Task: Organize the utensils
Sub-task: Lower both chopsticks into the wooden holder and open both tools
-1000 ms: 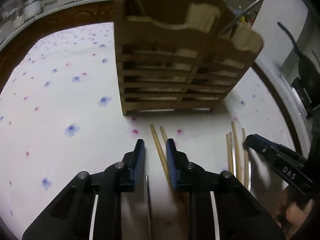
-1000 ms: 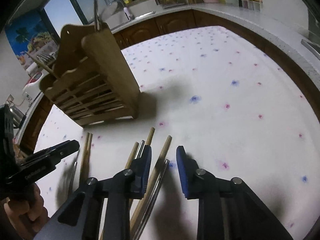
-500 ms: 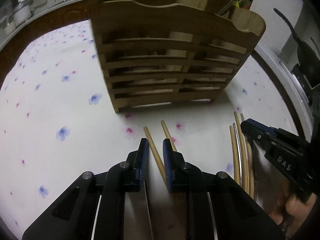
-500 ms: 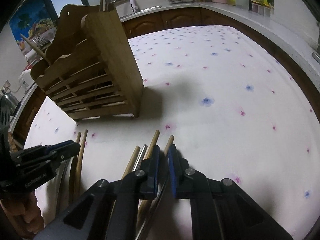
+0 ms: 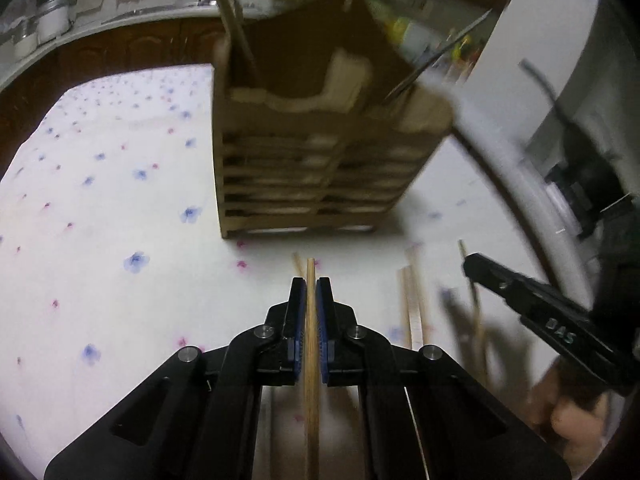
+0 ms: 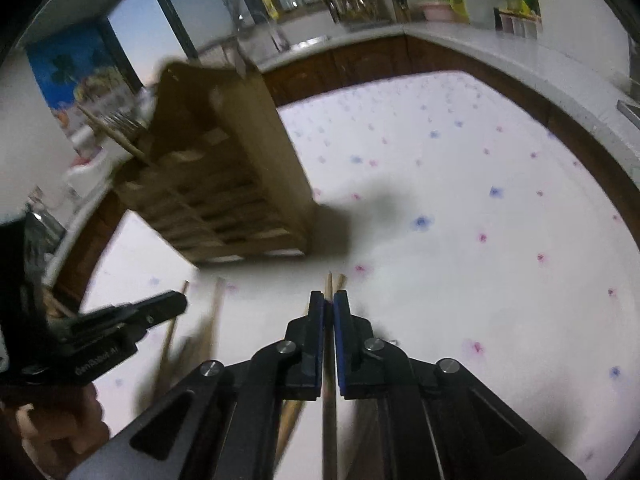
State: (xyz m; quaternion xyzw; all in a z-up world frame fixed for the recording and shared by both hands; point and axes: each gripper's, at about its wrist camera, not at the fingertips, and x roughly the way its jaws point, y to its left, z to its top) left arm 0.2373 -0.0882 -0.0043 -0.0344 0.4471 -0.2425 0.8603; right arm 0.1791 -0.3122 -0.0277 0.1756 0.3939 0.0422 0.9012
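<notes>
Pinching one chopstick (image 5: 310,322) apiece, both grippers' fingers (image 5: 298,300) nearly together.

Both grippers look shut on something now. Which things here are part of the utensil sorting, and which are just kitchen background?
Part of the job:
- left gripper, jaws shut on a wooden chopstick
- right gripper, jaws shut on another chopstick
- loose chopsticks on the floral tablecloth
- wooden utensil holder

Just lying about:
- pink bowl
- countertop utensil rack
</notes>
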